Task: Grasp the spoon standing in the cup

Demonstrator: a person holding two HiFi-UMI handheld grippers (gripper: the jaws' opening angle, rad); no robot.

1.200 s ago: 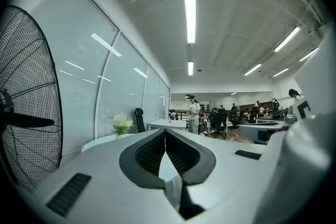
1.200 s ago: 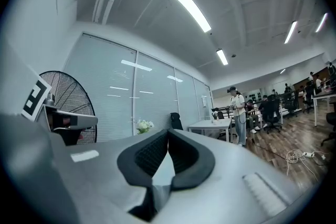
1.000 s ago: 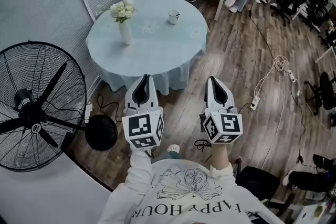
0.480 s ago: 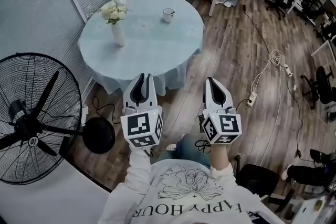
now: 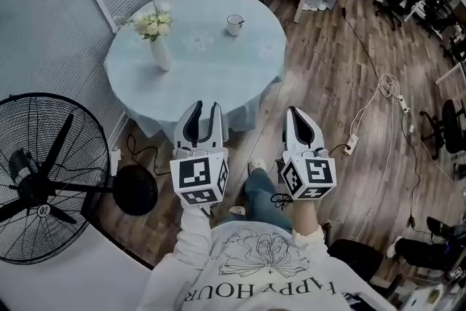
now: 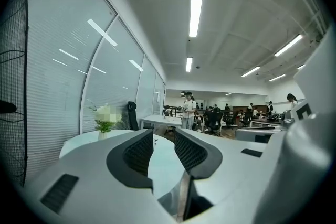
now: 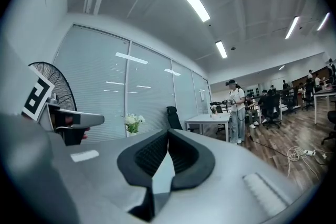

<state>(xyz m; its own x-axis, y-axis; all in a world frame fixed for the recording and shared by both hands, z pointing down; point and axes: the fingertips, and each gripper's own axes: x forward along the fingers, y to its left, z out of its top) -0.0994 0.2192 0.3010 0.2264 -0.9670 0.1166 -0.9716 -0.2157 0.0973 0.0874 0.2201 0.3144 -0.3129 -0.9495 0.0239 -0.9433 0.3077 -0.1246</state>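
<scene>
Left gripper (image 5: 206, 107) jaws have just been opening, empty, right gripper (image 5: 295, 111) closed; with the cup (image 5: 234, 25) well apart near the round table's (image 5: 218, 80) far edge, this reads as pre-grasp preparation.

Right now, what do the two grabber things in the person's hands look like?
Both the left gripper and the right gripper are white plastic with two curved jaws lined with black ribbed pads. Each carries a white cube printed with black square markers. The person's sleeves are white, part of a sweatshirt with a flower drawing. The left jaws have just been opening, nothing between them.
</scene>
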